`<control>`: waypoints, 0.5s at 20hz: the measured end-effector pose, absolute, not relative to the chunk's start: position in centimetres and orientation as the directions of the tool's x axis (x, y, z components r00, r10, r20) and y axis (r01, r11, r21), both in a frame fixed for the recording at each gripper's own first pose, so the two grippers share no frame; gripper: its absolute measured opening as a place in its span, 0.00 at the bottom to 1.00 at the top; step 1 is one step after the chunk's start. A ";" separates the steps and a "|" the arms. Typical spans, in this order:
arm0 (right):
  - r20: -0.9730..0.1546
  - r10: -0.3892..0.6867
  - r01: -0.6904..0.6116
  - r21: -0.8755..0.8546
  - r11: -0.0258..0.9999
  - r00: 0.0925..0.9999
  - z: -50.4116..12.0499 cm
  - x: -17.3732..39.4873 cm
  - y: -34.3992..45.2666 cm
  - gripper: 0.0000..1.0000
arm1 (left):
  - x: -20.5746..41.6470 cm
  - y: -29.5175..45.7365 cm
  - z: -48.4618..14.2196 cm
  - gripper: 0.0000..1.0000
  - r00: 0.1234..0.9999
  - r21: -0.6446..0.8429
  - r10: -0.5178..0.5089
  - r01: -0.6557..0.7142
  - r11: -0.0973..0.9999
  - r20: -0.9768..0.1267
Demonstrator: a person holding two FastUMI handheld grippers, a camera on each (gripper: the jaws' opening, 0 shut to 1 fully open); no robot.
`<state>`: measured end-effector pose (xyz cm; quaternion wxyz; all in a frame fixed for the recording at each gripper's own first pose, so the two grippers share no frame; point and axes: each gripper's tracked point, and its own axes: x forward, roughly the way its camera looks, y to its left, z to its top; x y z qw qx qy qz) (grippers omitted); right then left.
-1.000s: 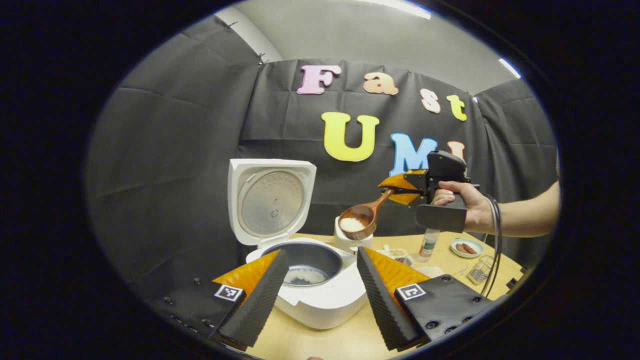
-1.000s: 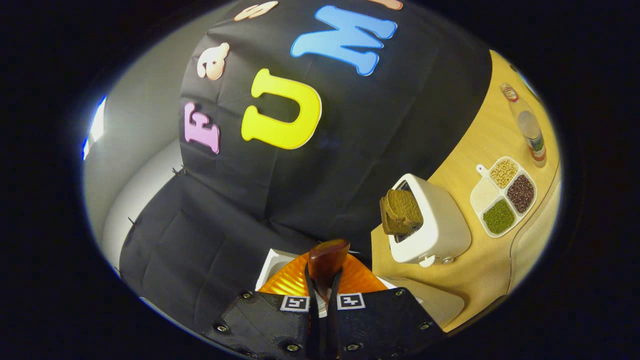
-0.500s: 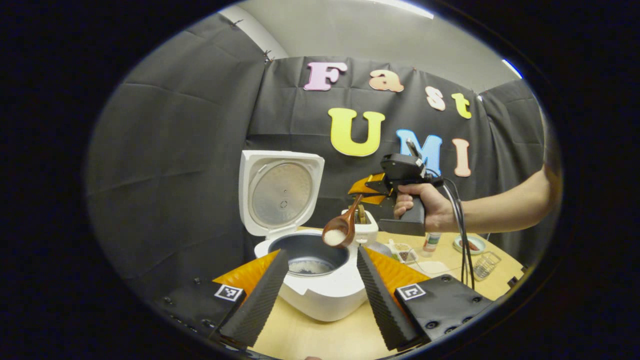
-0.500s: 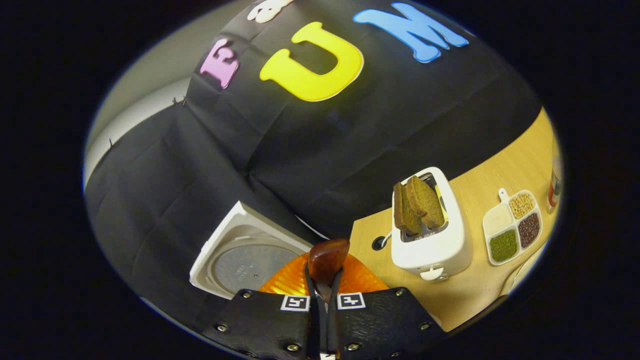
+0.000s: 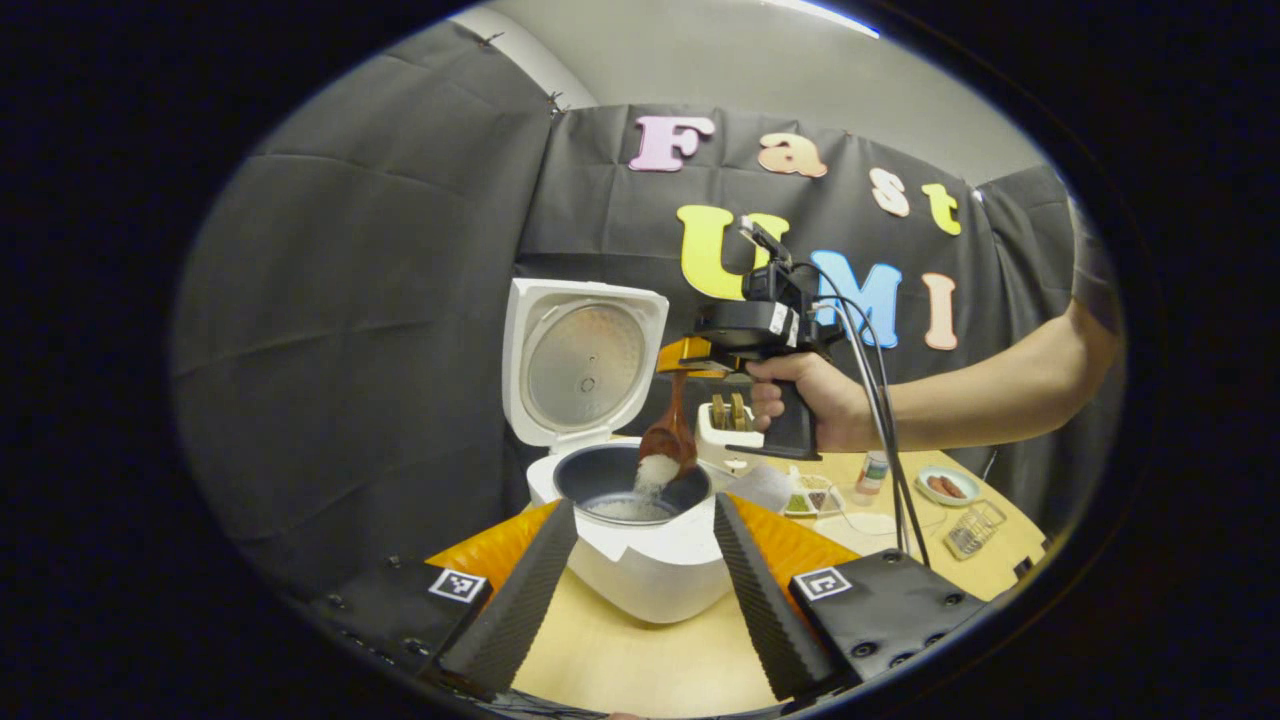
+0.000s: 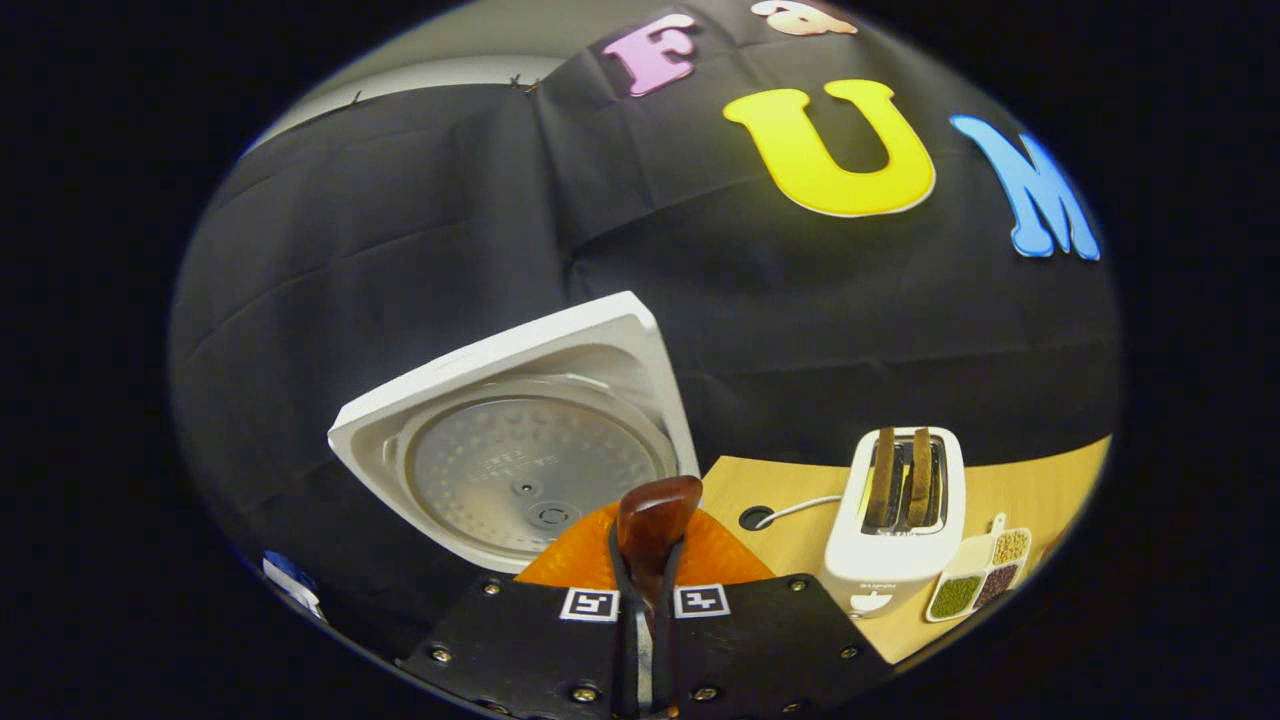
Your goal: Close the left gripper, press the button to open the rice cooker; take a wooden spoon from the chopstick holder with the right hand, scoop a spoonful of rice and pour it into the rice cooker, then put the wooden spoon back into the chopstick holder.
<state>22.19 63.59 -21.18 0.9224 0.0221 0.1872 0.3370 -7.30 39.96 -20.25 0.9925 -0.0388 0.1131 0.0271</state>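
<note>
Toaster (image 6: 893, 535) with two toast slices (image 6: 900, 476), beside divided grain tray (image 6: 980, 589).

toaster (image 5: 722, 437) behind rice cooker (image 5: 640, 545) — spoon (image 5: 670, 440) above

Black hand-held gripper (image 5: 700, 362), pistol grip, looping black cables (image 5: 880, 400), square fiducial markers.

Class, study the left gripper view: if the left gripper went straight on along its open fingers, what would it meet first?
Most likely the rice cooker: its white front sits between the left gripper fingers, just ahead on the table. Depth is uncertain.
</note>
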 end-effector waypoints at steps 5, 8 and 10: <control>-0.310 0.689 -0.724 0.002 0.690 0.655 -20.2 20.1 66.5 0.06 | -7.6 40.1 -20.3 0.96 0.973 -0.071 0.051 -0.068 0.995 -0.223; -0.309 0.725 -0.782 -0.124 0.611 0.615 -19.9 18.3 67.6 0.06 | -7.7 40.4 -20.2 0.96 0.973 -0.072 0.056 -0.074 0.995 -0.222; -0.305 0.741 -0.801 -0.202 0.563 0.598 -19.8 17.3 68.1 0.06 | -7.8 40.5 -20.0 0.96 0.973 -0.068 0.060 -0.077 0.995 -0.222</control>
